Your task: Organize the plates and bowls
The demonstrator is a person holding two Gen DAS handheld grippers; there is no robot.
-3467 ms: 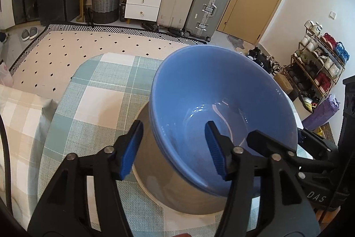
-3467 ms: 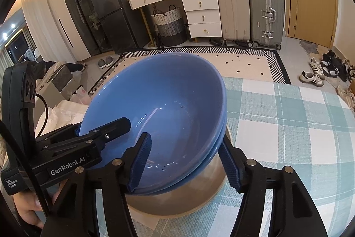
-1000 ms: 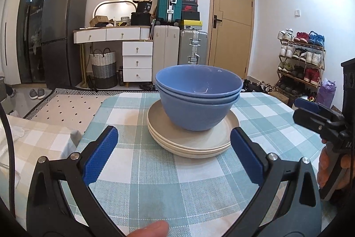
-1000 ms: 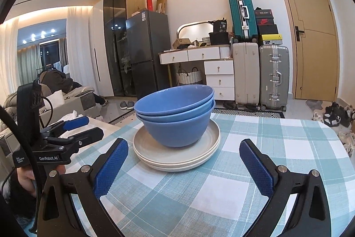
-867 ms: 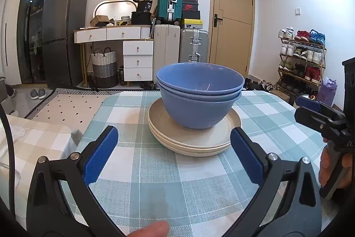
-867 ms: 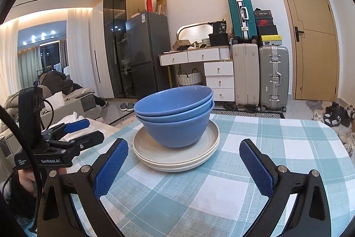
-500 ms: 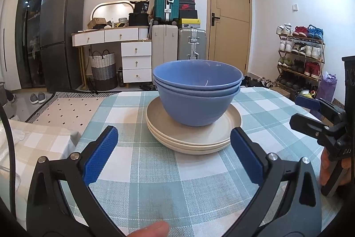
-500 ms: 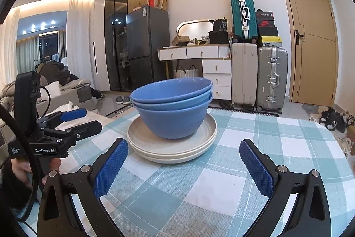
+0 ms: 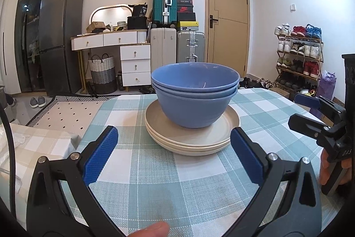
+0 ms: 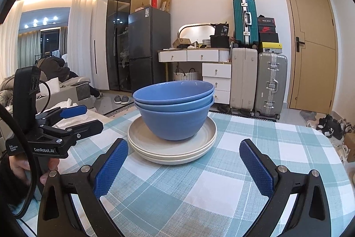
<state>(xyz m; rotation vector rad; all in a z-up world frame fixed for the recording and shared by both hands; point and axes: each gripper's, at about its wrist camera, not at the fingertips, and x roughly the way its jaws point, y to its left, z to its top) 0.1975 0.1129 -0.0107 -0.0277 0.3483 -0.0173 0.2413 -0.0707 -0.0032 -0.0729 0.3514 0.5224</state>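
Two nested blue bowls stand upright on a short stack of beige plates in the middle of the checked table. My left gripper is open, a short way in front of the stack, with nothing between its blue pads. My right gripper is also open and empty, facing the stack from the other side. Each gripper shows in the other's view: the right gripper at the right edge, the left gripper at the left, both apart from the dishes.
The table wears a green and white checked cloth. Beyond it stand suitcases, a white drawer unit, a fridge, a door and a shoe rack. A fingertip shows at the bottom edge.
Earlier both grippers were shut on the rim of the blue bowls up close. Now both are open and drawn back, and the bowls rest on the plates. Over the last second, only slight camera drift.
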